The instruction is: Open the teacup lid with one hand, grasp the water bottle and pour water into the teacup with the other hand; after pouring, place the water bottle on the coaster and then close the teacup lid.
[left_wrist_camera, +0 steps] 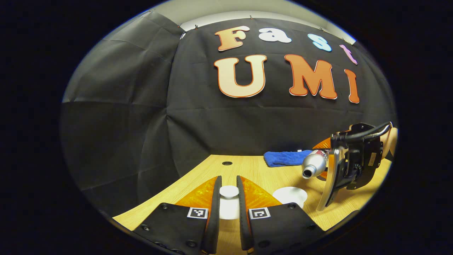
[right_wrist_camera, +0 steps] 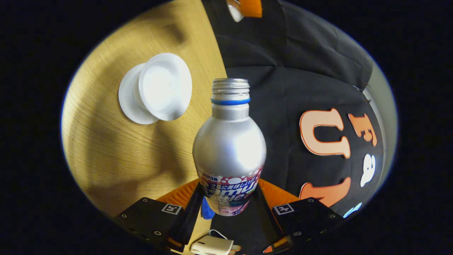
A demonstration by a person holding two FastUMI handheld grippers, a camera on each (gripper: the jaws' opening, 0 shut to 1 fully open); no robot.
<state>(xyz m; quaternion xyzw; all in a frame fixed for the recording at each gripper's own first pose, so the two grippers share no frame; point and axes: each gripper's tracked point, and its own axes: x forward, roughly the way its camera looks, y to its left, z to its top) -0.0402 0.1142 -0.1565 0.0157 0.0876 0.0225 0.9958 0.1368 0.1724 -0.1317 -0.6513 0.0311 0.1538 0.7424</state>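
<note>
My left gripper (left_wrist_camera: 229,182) is shut on the white teacup lid (left_wrist_camera: 229,198), held low over the wooden table. The open white teacup (left_wrist_camera: 290,195) stands just to its right. In the right gripper view the teacup (right_wrist_camera: 161,86) sits on a white saucer (right_wrist_camera: 129,102) with its mouth uncovered. My right gripper (right_wrist_camera: 229,186) is shut on the silver water bottle (right_wrist_camera: 229,141), which has no cap. In the left gripper view the water bottle (left_wrist_camera: 314,164) lies tipped about level in the right gripper (left_wrist_camera: 334,170), its mouth above and right of the cup. No stream of water is visible.
A blue cloth (left_wrist_camera: 283,157) lies at the back of the table (left_wrist_camera: 254,170) by the black wall. A round hole (left_wrist_camera: 227,163) is in the tabletop behind my left fingers. A small white box with a cord (right_wrist_camera: 212,245) shows under the right gripper.
</note>
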